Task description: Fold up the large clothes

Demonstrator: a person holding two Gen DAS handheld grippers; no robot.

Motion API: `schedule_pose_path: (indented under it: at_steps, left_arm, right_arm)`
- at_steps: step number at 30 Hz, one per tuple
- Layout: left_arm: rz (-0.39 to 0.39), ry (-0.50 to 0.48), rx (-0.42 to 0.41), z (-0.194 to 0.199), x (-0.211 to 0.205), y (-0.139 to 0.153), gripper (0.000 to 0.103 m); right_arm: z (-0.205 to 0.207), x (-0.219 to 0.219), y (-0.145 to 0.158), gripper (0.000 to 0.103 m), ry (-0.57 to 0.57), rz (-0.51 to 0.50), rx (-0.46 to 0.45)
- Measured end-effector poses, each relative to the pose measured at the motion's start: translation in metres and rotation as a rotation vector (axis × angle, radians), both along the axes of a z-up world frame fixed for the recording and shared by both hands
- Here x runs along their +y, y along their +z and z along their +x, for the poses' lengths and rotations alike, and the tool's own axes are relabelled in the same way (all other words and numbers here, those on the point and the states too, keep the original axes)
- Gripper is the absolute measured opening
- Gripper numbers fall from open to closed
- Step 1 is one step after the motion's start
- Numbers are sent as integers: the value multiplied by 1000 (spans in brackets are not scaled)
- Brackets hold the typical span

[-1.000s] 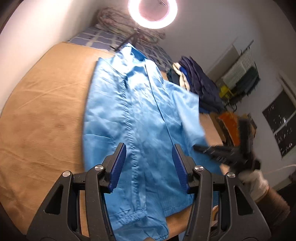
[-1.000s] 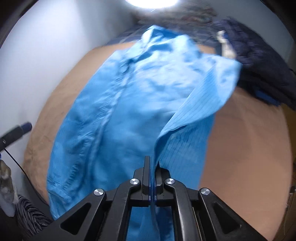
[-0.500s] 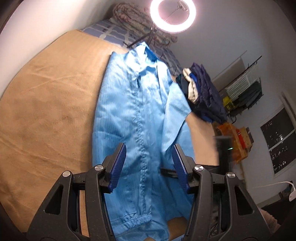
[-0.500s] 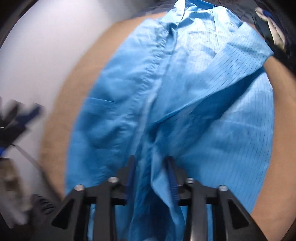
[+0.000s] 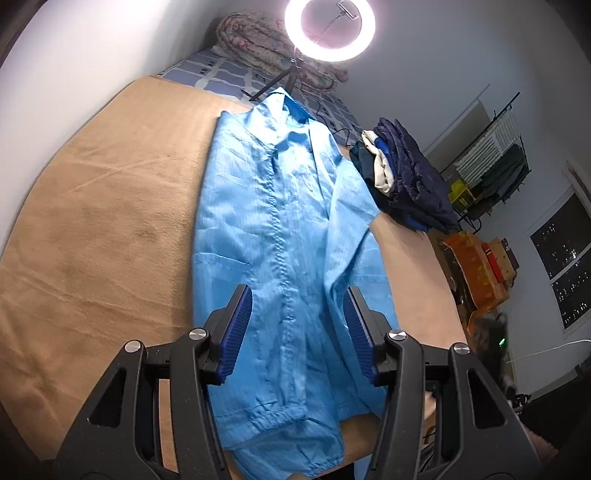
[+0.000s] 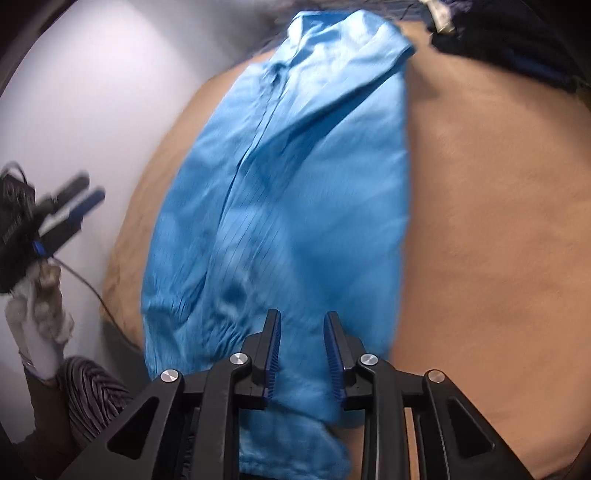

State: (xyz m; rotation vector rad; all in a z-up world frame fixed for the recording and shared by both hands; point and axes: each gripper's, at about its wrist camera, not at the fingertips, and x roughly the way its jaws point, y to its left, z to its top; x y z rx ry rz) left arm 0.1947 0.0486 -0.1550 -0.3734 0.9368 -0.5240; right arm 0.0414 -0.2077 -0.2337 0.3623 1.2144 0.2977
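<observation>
Looking along my left gripper (image 5: 297, 328), I find its jaws standing about half open with nothing pinched between the blue pads (image 5: 236, 332) — they hover above the cloth. The blue coat (image 5: 280, 236) lies lengthwise on the tan blanket (image 5: 99, 229), collar at the far end, front placket running down the middle, elastic cuff and hem at the near edge. Its right side is folded inward, the sleeve laid diagonally over the body. Beyond the collar stand a ring light (image 5: 330, 31) and a rolled quilt (image 5: 266, 44) on a checked sheet (image 5: 221, 72). To the right of the coat, a pile of dark clothes (image 5: 402, 177) sits on the blanket. At the right edge of this view there is only a dark blur, which I cannot identify.

From my right gripper (image 6: 302, 354), the picture is smeared by motion. The jaws are parted by a narrow gap and have just been closing; the coat (image 6: 295, 192) lies under and behind them, but the pads (image 6: 271, 354) are not pressing on it. The folded panel lies flat across the coat's right half. At the left edge, well apart from the coat, my left gripper (image 6: 79, 199) shows in a white-gloved hand (image 6: 37, 314) with a striped sleeve (image 6: 92, 395).
</observation>
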Motion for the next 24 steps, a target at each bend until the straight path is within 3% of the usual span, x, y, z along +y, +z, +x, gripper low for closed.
schedule_pose_path:
  at_steps: [3, 6, 8, 10, 12, 14, 16, 20, 24]
  left_arm:
    - [6, -7, 8, -5, -12, 3, 52]
    - [6, -18, 35, -14, -26, 17, 52]
    - [42, -49, -40, -26, -39, 44, 52]
    - [101, -60, -124, -35, -49, 63, 52]
    - [115, -69, -140, -35, -56, 68, 52]
    - [97, -84, -122, -27, -62, 62, 52]
    - [134, -87, -105, -16, -69, 50, 52]
    - [192, -95, -69, 1, -73, 21, 52]
    - [236, -82, -38, 17, -67, -2, 52]
  right_arm:
    - [0, 29, -16, 26, 52, 2, 14]
    - [5, 57, -22, 26, 144, -135, -5]
    - [6, 53, -9, 26, 150, -130, -14]
    - [4, 36, 20, 30, 132, -106, -87]
    - [4, 18, 43, 36, 97, -128, -160]
    - [10, -8, 67, 43, 26, -134, -245]
    - [21, -30, 80, 51, -41, -121, -289]
    - [66, -68, 88, 59, -118, -108, -291]
    - [126, -97, 79, 60, -157, -96, -259]
